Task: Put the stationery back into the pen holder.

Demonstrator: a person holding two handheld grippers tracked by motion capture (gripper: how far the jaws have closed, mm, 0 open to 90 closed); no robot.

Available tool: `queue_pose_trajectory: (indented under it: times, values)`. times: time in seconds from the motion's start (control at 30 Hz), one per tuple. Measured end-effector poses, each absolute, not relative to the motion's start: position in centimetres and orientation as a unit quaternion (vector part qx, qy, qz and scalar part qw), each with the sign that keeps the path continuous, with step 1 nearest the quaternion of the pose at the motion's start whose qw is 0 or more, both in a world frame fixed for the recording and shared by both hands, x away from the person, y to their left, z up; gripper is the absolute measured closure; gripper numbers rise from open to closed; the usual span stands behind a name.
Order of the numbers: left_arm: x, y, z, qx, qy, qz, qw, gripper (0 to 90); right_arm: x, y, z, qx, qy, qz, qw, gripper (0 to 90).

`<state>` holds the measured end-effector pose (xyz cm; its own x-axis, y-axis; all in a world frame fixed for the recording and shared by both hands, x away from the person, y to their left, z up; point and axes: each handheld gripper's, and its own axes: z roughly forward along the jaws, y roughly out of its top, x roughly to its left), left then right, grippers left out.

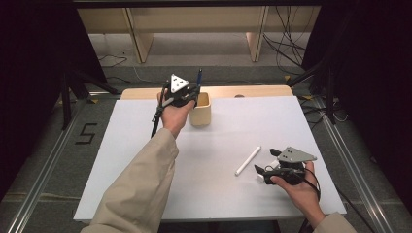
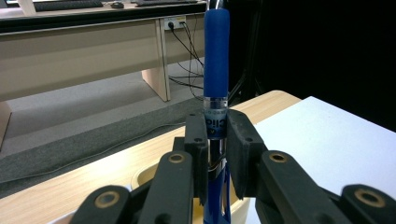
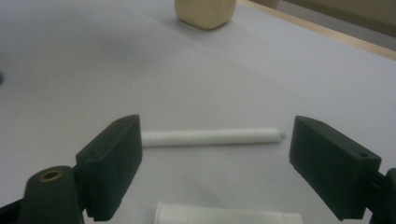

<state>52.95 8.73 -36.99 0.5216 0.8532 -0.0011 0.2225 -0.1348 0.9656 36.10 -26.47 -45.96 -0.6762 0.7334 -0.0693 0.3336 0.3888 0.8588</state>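
My left gripper (image 1: 187, 94) hovers at the far side of the white sheet, shut on a blue pen (image 1: 199, 77) that stands upright. Directly under it is a cream square cup (image 1: 201, 114). In the left gripper view the pads clamp the blue pen (image 2: 216, 60) at its clear middle band, and the cup rim (image 2: 142, 176) shows below. My right gripper (image 1: 267, 161) rests low at the near right, open, its jaws facing a white pen (image 1: 248, 160) that lies flat. In the right gripper view the white pen (image 3: 212, 136) lies crosswise just beyond the wide-open jaws, untouched.
A white sheet (image 1: 145, 160) covers the wooden table (image 1: 262, 91). A second white cylinder-like object (image 3: 224, 217) lies close under my right gripper. The cream cup (image 3: 204, 11) stands farther off. Desks and cables fill the floor beyond the table.
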Motion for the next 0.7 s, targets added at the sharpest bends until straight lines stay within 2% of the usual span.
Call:
queue_pose_trajectory:
  times: [0.7]
  values:
    - [54.4, 8.9, -37.2, 0.684, 0.387, 0.313, 0.534, 79.4, 36.1, -26.5, -46.0, 0.331, 0.802, 0.442, 0.226, 18.0]
